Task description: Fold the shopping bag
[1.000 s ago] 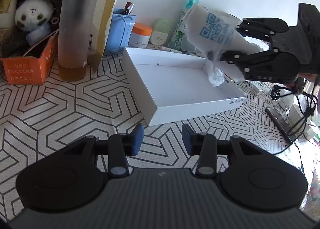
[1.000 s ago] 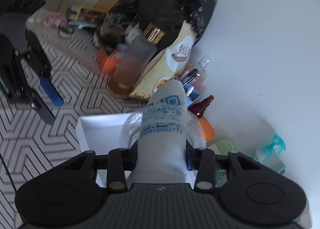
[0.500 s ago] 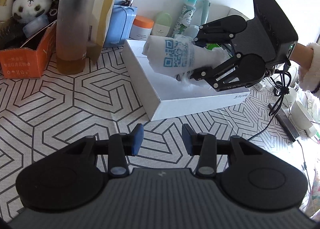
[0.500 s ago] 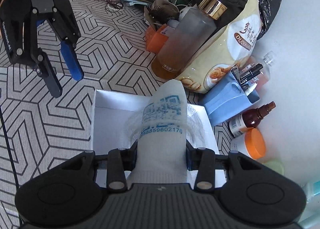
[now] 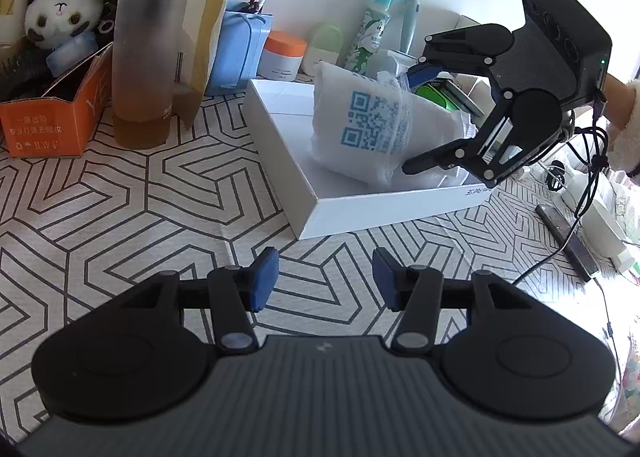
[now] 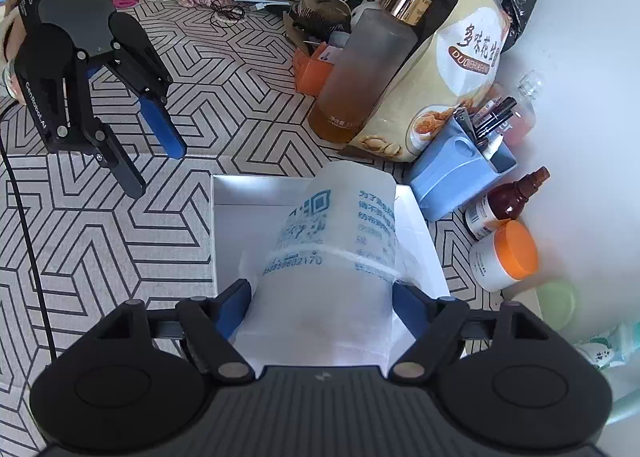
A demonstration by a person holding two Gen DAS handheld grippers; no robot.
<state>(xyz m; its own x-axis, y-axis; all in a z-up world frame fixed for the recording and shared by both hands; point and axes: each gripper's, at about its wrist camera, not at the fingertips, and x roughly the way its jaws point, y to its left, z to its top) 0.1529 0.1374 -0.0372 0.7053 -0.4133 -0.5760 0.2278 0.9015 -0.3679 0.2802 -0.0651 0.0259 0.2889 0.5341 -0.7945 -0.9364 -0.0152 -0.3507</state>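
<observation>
the folded shopping bag (image 6: 332, 257), white with a blue qr code and printed text, sits in the shallow white box (image 5: 304, 177) on the patterned table cloth (image 5: 120, 217), its far end reaching toward the box's back wall. the right gripper (image 6: 324, 309) is over the near end of the box with its fingers spread wide; the bag lies between the two blue pads (image 6: 234, 307), which stand at its sides, and whether they still touch the fabric cannot be told. in the left wrist view one finger is above the bag and the other just beside its lower edge. the left gripper (image 5: 325, 277) hovers over the cloth in front of the box, well apart from the bag, fingers open and empty. behind the box stand a frosted bottle (image 5: 148, 57), a snack bag (image 6: 452, 69), a blue holder (image 6: 452, 177) and an orange-lidded jar (image 6: 504, 257).
</observation>
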